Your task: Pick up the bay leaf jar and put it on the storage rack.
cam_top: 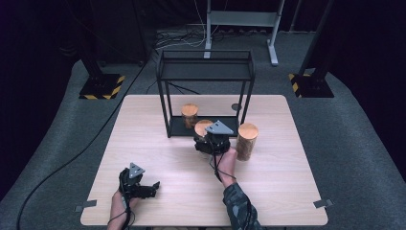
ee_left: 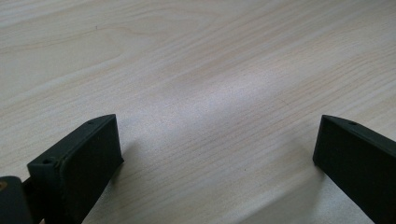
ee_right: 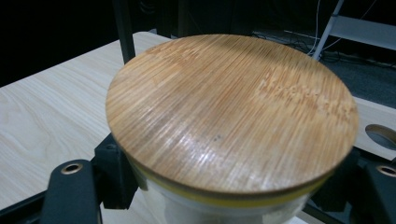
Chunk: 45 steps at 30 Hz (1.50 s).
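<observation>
The jar with the bamboo lid (ee_right: pixel 231 112) sits clamped between the jaws of the right gripper (cam_top: pixel 213 139), which grip its pale body just under the lid, as the right gripper view shows. In the high view it is near the middle of the table (cam_top: pixel 158 163), just in front of the black wire rack (cam_top: pixel 206 72) at the far edge. The step in hand looks like carrying this jar to the rack, where a second jar (cam_top: pixel 189 115) already stands on the bottom shelf. A taller jar (cam_top: pixel 247 140) waits just to the right of the hand, near the rack's right front leg.

Whether the held jar is lifted or resting on the table is hard to tell; the hand hides its base. The next move likely calls for passing it between the rack's front legs and setting it down beside the shelved jar without knocking it. Room is tight there: uprights on both sides, the upper shelf overhead, and the tall jar close by the wrist.

The left gripper (cam_top: pixel 139 184) rests near the table's near-left corner, jaws wide apart over bare wood, well clear.
</observation>
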Available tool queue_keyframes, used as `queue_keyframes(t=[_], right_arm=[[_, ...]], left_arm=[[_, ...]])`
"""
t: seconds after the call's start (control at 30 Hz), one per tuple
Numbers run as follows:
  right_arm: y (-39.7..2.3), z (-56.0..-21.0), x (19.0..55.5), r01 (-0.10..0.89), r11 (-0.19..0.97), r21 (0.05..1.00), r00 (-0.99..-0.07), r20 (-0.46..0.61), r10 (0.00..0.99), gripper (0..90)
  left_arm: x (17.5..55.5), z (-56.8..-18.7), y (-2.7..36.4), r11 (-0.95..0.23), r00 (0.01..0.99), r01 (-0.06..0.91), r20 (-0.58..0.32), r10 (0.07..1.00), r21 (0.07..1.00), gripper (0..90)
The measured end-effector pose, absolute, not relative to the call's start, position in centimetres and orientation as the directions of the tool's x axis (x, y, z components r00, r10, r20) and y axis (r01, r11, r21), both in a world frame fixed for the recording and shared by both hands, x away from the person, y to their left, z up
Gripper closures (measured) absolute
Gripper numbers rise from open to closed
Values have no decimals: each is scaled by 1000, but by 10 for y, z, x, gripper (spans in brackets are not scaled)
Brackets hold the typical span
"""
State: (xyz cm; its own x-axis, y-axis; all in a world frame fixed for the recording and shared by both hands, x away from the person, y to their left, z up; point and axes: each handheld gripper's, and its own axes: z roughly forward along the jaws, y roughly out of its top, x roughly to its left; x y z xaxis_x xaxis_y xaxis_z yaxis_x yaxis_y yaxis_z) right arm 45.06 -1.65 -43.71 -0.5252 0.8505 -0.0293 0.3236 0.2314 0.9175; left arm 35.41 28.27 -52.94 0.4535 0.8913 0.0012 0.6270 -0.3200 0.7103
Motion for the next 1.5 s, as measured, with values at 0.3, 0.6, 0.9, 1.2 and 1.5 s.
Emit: queue_keyframes(t=[0.3,0.6,0.9,1.2,1.5], right_arm=[[-15,-430,455,313,229,922,-520,-36,854,250],[-14,-425,458,301,237,924,-516,-51,855,250],[-16,-420,463,299,238,924,-510,-57,859,250],[-16,-417,467,292,245,924,-508,-67,859,249],[-15,-416,472,298,245,923,-499,-69,864,250]], left_arm=[[354,-529,283,-318,452,628,0,892,710,4],[354,-529,283,-319,453,628,1,892,710,4],[354,-529,283,-320,453,628,1,891,710,4],[354,-529,283,-320,453,627,1,891,710,4],[354,-529,283,-321,454,626,3,891,710,5]])
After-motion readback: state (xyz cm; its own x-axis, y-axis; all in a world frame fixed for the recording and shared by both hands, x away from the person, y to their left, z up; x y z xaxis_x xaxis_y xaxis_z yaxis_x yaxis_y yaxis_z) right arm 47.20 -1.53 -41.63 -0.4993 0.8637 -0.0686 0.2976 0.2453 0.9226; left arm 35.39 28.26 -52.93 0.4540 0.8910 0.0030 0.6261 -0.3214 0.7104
